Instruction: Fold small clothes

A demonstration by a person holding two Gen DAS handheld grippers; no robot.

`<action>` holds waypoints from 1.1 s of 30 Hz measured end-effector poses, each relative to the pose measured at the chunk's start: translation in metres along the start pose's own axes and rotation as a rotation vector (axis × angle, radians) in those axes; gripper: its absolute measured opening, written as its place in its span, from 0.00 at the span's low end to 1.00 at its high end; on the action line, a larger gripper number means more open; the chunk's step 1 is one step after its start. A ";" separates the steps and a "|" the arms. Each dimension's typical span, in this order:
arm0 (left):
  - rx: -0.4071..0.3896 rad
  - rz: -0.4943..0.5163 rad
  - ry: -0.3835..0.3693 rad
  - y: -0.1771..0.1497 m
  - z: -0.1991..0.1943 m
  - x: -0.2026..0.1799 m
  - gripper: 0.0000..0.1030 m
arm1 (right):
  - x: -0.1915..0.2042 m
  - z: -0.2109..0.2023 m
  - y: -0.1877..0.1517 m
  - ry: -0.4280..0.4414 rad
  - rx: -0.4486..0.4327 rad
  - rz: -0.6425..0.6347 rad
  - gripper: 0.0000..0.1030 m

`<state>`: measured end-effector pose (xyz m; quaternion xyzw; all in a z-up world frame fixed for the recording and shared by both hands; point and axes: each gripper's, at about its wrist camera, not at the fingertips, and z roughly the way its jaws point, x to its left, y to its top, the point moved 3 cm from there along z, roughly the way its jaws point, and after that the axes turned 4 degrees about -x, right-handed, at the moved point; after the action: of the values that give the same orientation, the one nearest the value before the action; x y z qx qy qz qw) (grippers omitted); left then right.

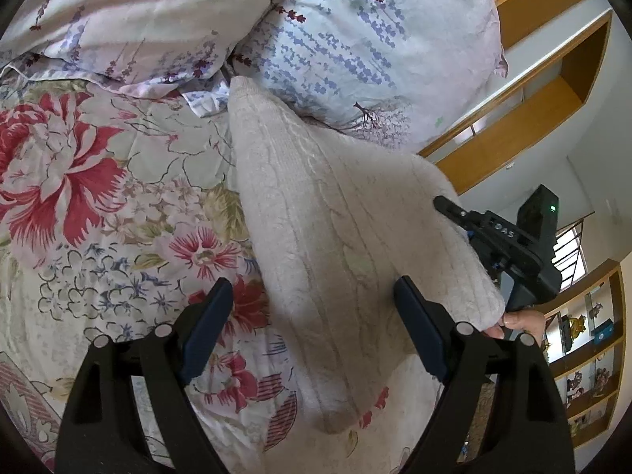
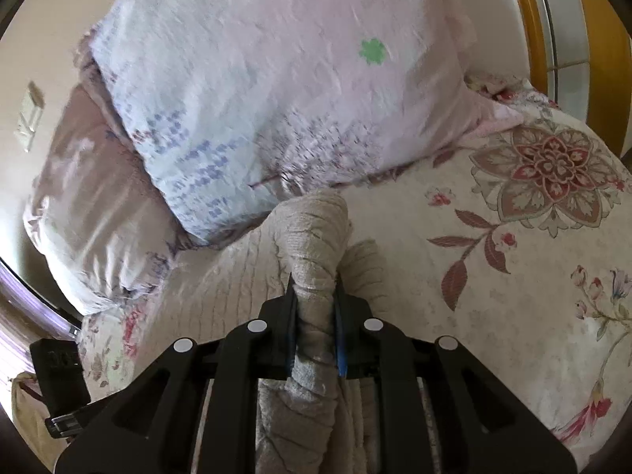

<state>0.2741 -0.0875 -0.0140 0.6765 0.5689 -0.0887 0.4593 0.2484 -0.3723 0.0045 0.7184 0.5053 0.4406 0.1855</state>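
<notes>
- The floral quilt [image 1: 98, 197] spreads beneath both sets of jaws, with lavender-print pillows [image 1: 355, 39] lying beyond them.
- The cream knit garment [image 1: 335, 237] hangs lifted, stretching ahead of and between the left gripper [image 1: 314, 333], whose jaws are apart.
- The right gripper [image 2: 315, 324] is clamped on a bunched fold of the knit.

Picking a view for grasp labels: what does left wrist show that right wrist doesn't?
Left wrist only: the left claw open over the knit garment, the right claw seen from outside at the garment's edge, and wooden shelves.

Right wrist only: the right claw shut on a bunched fold of the garment, and a green clover mark on the pillow.

Both: garment, pillow, floral bedspread.
</notes>
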 end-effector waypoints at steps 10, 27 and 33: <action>0.000 0.009 0.023 -0.001 -0.001 -0.001 0.81 | -0.035 -0.038 -0.008 -0.027 -0.020 0.129 0.47; 0.057 -0.082 0.032 -0.017 -0.023 -0.004 0.77 | -0.019 -0.091 -0.073 0.196 0.061 0.136 0.52; 0.061 -0.091 0.026 -0.025 -0.027 -0.007 0.71 | -0.011 -0.094 -0.080 0.207 0.057 0.096 0.52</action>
<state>0.2399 -0.0748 -0.0076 0.6646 0.6020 -0.1179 0.4266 0.1250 -0.3650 -0.0066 0.6975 0.4989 0.5063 0.0907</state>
